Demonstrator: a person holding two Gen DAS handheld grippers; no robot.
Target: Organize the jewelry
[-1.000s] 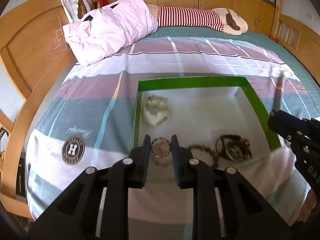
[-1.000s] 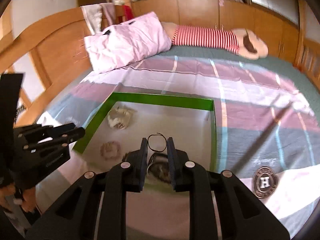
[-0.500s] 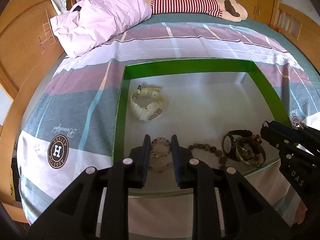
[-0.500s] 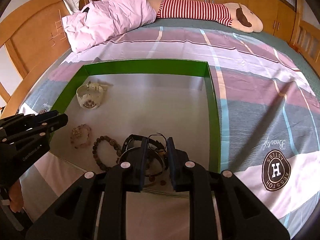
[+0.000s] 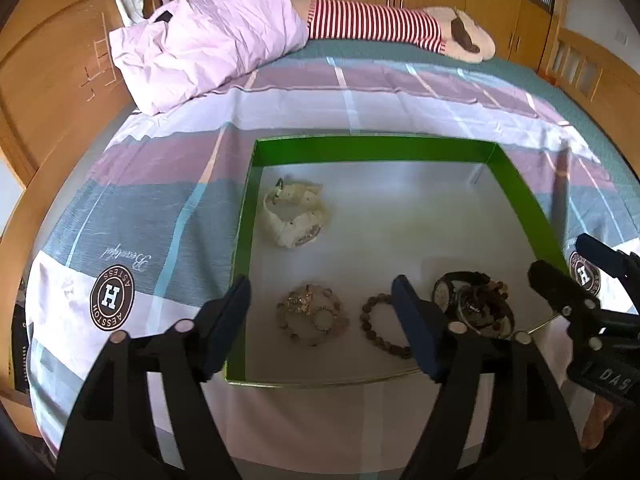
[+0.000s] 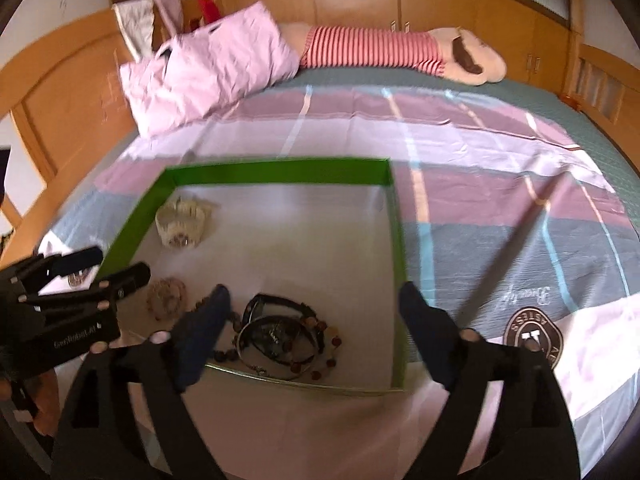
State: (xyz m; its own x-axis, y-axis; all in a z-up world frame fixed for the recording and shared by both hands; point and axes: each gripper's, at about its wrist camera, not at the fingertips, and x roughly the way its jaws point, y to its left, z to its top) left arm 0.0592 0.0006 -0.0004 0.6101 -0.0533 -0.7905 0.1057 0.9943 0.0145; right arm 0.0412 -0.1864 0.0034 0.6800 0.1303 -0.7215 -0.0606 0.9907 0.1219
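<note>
Green walls frame the shallow tray (image 5: 376, 148) on the bed. Above its near edge the left gripper (image 5: 320, 312) is spread wide with nothing between its fingers; the pale bracelet (image 5: 312, 314) lies on the tray floor under the gap. The right gripper (image 6: 312, 320) is likewise wide and empty, over the dark watch and bangle pile (image 6: 280, 332) at the tray's near right. A white watch (image 5: 294, 216) sits by the tray's left wall, a brown bead bracelet (image 5: 380, 326) near its front edge. The tray's far half is bare floor.
</note>
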